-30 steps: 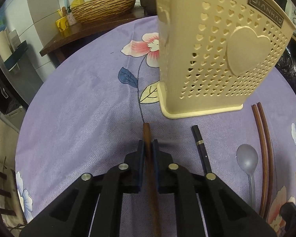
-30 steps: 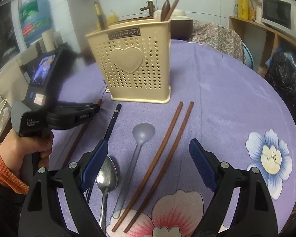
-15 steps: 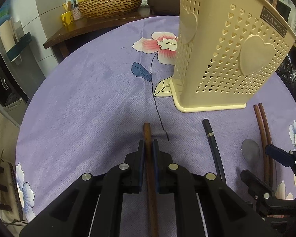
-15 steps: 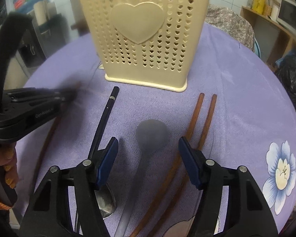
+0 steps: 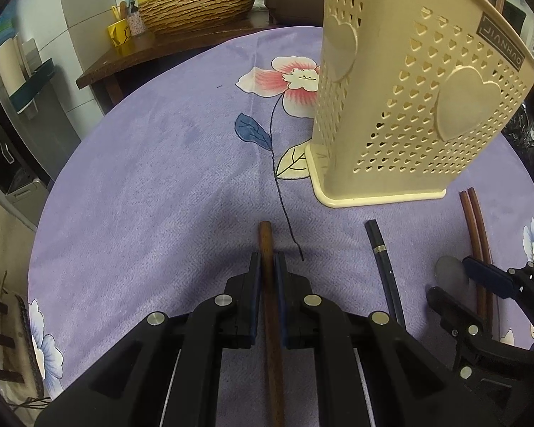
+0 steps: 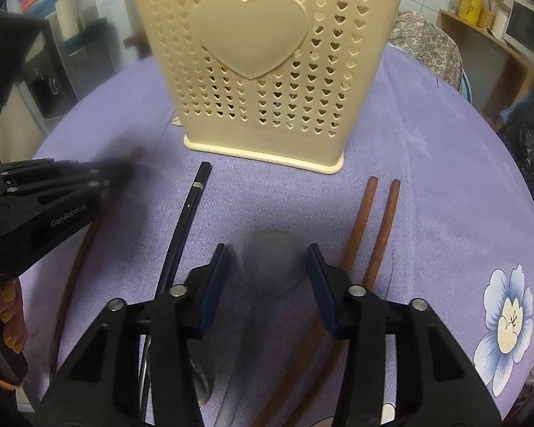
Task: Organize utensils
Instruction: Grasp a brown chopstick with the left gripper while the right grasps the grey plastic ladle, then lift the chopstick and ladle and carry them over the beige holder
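Cream holder [image 6: 263,71] top cut off by frame edge; grey spoon [image 6: 272,259] handle and steel spoon [image 6: 199,388] hidden under right gripper [image 6: 267,267]; left gripper [image 6: 124,174] tip blurred.

Left cloth [image 5: 153,185] lies bare — holder [image 5: 402,106] blocks ahead.

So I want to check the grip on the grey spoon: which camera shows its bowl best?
The right wrist view: the grey spoon lies centred between the right gripper fingers, which have just been closing but aren't pressing it yet. The left wrist view shows only a sliver of the bowl at its right edge, partly hidden by that gripper.
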### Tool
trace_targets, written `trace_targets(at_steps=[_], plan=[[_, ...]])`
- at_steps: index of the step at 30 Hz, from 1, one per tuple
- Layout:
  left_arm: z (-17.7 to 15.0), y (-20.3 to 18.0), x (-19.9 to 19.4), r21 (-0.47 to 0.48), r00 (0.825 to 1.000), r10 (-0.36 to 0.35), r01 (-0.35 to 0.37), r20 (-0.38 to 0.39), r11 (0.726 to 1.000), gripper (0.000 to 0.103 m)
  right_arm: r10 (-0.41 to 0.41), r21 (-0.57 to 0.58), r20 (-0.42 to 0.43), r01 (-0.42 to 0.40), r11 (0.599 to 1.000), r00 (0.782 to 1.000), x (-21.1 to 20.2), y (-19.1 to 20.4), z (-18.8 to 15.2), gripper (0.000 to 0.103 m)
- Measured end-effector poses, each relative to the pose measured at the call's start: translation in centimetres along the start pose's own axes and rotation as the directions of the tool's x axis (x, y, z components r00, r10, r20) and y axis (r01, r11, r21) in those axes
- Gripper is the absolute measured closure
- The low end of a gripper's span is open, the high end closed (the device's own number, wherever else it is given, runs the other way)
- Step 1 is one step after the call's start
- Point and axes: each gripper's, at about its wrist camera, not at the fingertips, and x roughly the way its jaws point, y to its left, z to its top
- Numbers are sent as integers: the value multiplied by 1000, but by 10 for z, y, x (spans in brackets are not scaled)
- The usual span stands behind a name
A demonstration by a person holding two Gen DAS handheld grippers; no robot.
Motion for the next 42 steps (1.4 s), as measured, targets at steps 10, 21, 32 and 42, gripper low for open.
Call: trace_targets(at_steps=[10,21,32,42], plan=[[-1,-1,-3,-22,999,-1,2,38,1000,95,27,-9,49,-27,1000,998,-9,-6,1,66],[-3,19,-104,-63,950,-100,124,295,990,95,137,-27,236,-134,991,962,-92,-29,-6,66],[-15,25,-192,-45,867,-115,156,485,987,95,168,-52,365,-160,986,916,-159,-38,-7,66],[-20,25,-203,-46,852,-106,151,513,988,95,160,-51,377,-152,987,912,-164,-38,-11,66]])
